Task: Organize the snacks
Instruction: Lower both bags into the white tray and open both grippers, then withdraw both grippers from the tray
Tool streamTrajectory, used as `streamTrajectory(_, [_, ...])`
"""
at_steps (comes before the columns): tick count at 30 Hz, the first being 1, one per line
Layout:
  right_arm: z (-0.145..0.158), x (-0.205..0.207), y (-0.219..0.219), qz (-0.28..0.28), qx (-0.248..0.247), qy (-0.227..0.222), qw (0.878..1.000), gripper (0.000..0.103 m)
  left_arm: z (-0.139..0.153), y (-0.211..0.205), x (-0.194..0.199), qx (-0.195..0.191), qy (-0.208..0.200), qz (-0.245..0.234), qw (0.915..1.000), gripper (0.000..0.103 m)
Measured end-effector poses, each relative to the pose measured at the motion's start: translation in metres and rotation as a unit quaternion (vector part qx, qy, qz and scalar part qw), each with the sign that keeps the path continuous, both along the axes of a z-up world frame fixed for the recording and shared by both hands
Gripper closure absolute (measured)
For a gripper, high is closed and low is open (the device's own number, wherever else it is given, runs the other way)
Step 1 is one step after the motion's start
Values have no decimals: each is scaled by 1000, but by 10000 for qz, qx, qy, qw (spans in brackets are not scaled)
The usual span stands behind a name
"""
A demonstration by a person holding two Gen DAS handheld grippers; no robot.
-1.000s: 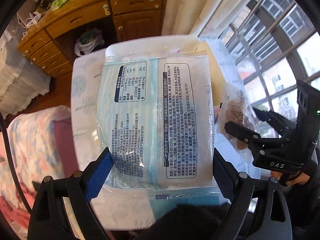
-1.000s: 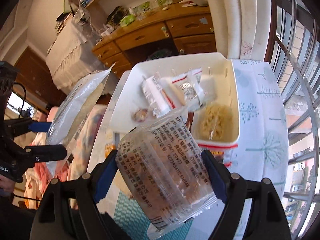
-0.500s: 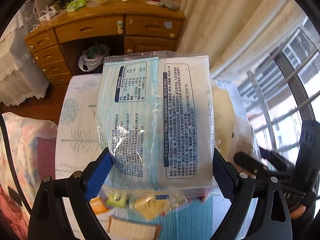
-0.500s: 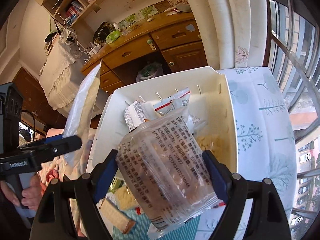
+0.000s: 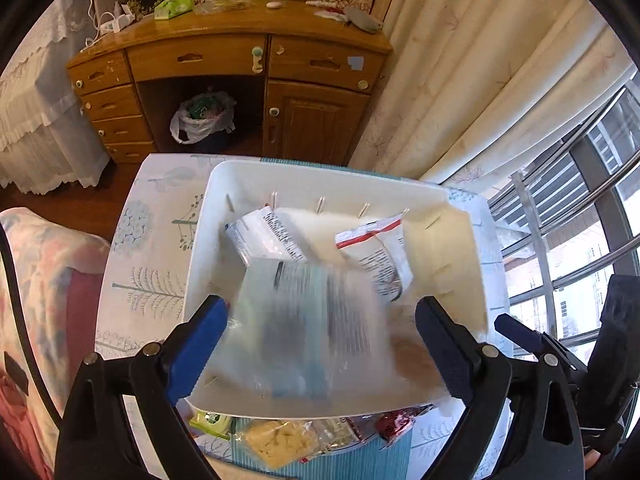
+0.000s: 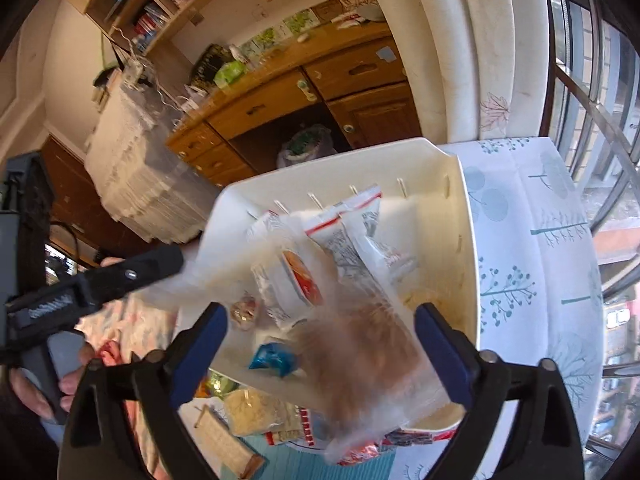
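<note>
Two snack packets dropping into the white bin

Both grippers stand spread over the white bin [image 5: 200, 240] at the table's [image 5: 156, 248] far edge: the left gripper [image 5: 320, 340] frees a blurred blue-white packet [image 5: 312, 320], the right gripper [image 6: 320, 340] a clear biscuit bag [image 6: 360, 352]. Both look light, crinkly and slippery; pinch them at a sealed edge. Only the right view shows a blue candy [image 6: 274, 356] inside.

We see the bin [image 5: 200, 248] sitting on the table [image 5: 156, 240], with snack packs [image 5: 264, 236] leaning on its far wall. A blurry big bag [image 5: 312, 320] is over the bin, between our left claw [image 5: 320, 340] tips. More snacks [image 5: 276, 444] lie on the table in front of the bin. The desk [image 5: 228, 56] stands behind the table
</note>
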State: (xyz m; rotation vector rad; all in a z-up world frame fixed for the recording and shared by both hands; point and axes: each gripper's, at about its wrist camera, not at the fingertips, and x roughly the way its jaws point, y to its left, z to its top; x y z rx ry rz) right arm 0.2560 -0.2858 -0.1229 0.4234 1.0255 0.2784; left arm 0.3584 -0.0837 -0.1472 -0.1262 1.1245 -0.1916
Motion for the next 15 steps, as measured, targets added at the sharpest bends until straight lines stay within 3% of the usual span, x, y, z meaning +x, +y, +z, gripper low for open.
streamTrajectory(15, [12, -21, -23, -152, 56, 12, 9999, 0, 24, -7, -32, 62, 55, 207, 9998, 6])
